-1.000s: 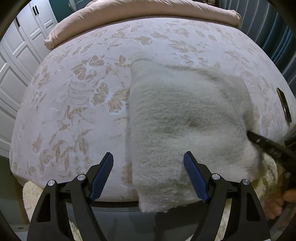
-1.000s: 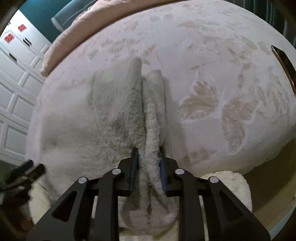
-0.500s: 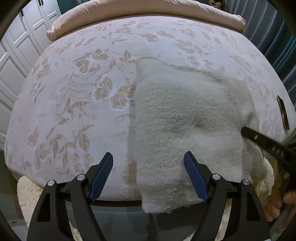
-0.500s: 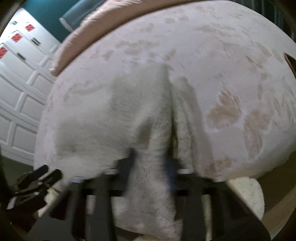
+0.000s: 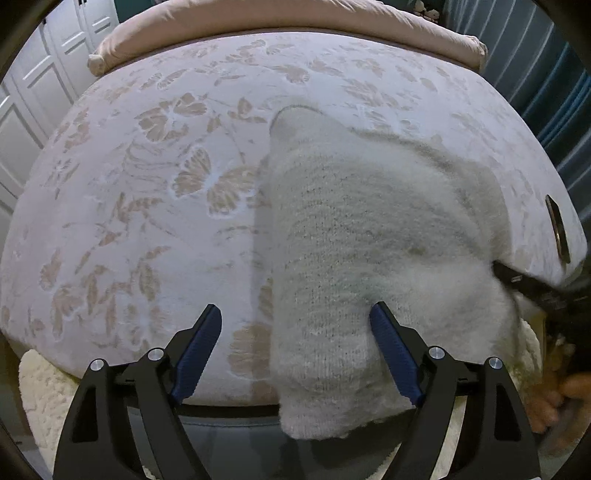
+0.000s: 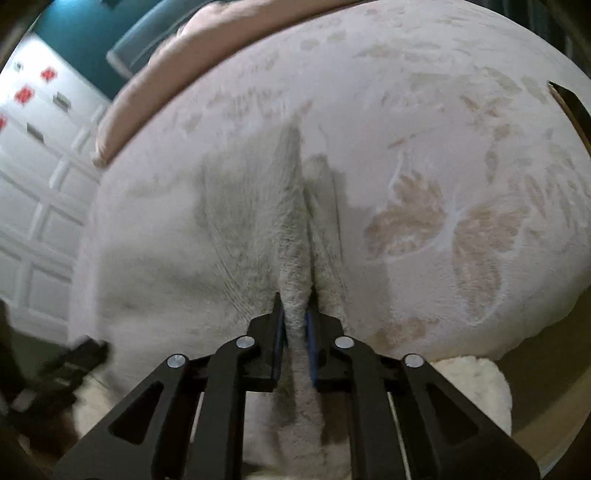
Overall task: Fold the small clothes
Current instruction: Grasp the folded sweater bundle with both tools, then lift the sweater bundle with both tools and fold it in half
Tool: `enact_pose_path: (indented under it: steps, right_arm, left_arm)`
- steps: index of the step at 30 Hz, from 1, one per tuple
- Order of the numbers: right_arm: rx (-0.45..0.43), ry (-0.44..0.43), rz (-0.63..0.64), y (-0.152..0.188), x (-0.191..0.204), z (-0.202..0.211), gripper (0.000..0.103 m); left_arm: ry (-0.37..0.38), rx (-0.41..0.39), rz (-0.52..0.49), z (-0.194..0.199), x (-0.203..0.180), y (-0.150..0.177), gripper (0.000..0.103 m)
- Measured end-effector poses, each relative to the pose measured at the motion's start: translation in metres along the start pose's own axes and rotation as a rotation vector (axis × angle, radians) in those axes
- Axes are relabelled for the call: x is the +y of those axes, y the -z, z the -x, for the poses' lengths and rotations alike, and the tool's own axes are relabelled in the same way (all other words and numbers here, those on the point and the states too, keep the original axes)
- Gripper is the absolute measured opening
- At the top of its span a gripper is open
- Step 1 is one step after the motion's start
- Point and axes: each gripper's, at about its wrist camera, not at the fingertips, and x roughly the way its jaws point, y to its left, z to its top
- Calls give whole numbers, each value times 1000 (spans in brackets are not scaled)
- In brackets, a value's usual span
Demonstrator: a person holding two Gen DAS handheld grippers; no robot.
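Observation:
A fuzzy off-white knit garment point(image 5: 369, 240) lies on the bed's near right part and hangs over the front edge. My left gripper point(image 5: 295, 343) is open; the garment's left edge hangs between its blue pads point(image 5: 393, 354) without being pinched. My right gripper point(image 6: 294, 328) is shut on a raised fold of the same garment point(image 6: 243, 229) near the bed's front edge. The right gripper's black tip point(image 5: 517, 280) also shows in the left wrist view, against the garment's right side. The left gripper point(image 6: 74, 358) shows blurred at the lower left of the right wrist view.
The bed has a pale cover with tan butterfly and leaf prints point(image 5: 166, 206). A pink bolster point(image 5: 288, 18) lies along the far edge. A dark flat object point(image 5: 557, 229) lies at the bed's right edge. White cupboard doors point(image 5: 33, 96) stand left. A fluffy cream rug point(image 6: 476, 391) lies below.
The left wrist view has shifted so more of the bed shows. The right gripper has stayed shut on the fold and pulled it, with blur at the half-second frame.

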Motion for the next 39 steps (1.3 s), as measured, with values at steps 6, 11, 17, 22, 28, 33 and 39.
enact_pose_path:
  steps: [6,11,17,22,28,33,39]
  right_arm:
    - [-56,36,23,-5,7,21,83]
    - [85,28,-9,-5,-4,-21,85]
    - [97,-50,-34,-4,-2,-41,98]
    - [98,-50,0,-9,13,-47,85]
    - [38,-42,20,-16,32,-12,32]
    - [-84,-73,55,-15,60,44,31]
    - [-252,-142,80,-13,93,114,31]
  left_arm:
    - [118,40,106,-10,14,-16,84]
    - [179,83,189,-38,22,-27,88]
    - [253,117,226,-65,13,-32,98]
    - [285,133,225,-66,5,-39,86]
    - [328,100,144,-30,2,-47,43]
    - [398,-5,75,31,1,-53,39]
    - [400,-215,-66,124,-1,-60,39]
